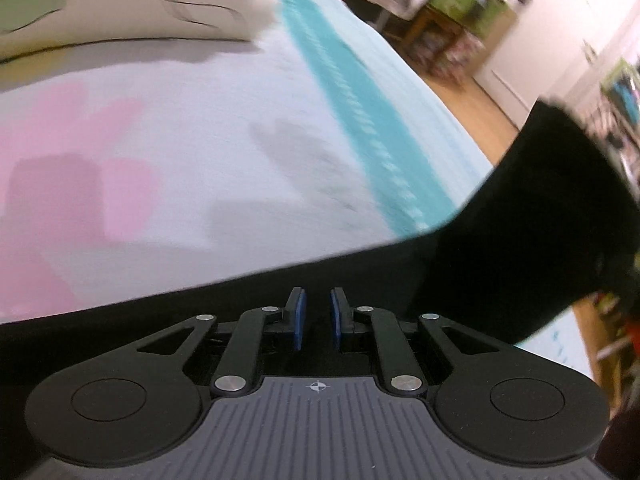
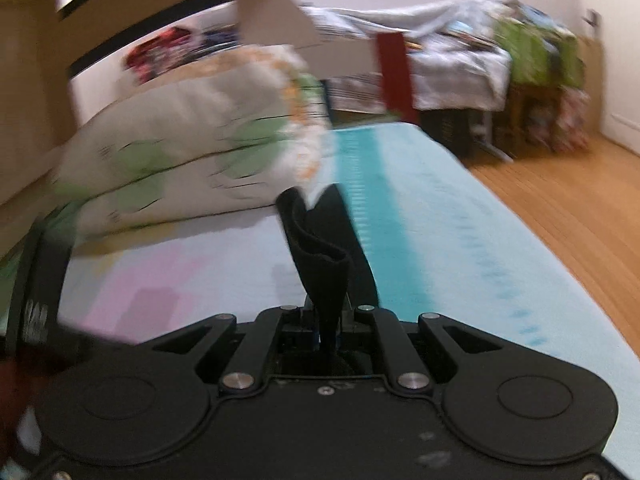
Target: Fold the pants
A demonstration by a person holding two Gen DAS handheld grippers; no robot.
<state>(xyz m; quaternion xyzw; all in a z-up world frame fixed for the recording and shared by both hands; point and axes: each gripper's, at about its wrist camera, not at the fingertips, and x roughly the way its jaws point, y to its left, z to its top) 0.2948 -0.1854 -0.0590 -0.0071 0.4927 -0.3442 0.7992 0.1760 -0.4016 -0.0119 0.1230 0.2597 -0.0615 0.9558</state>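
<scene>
Pinching black pants (image 2: 320, 248), right claw (image 2: 326, 320) lifts them rightward of spread, empty left claw (image 1: 318, 314) above bed (image 1: 240, 120).

Both wrist views low, sharing bed (image 1: 224, 128)

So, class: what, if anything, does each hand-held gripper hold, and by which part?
The right hand-held gripper pinches the black pants by a bunched edge of fabric. The left hand-held gripper is slightly open; whether it grips the pants cannot be told.
</scene>
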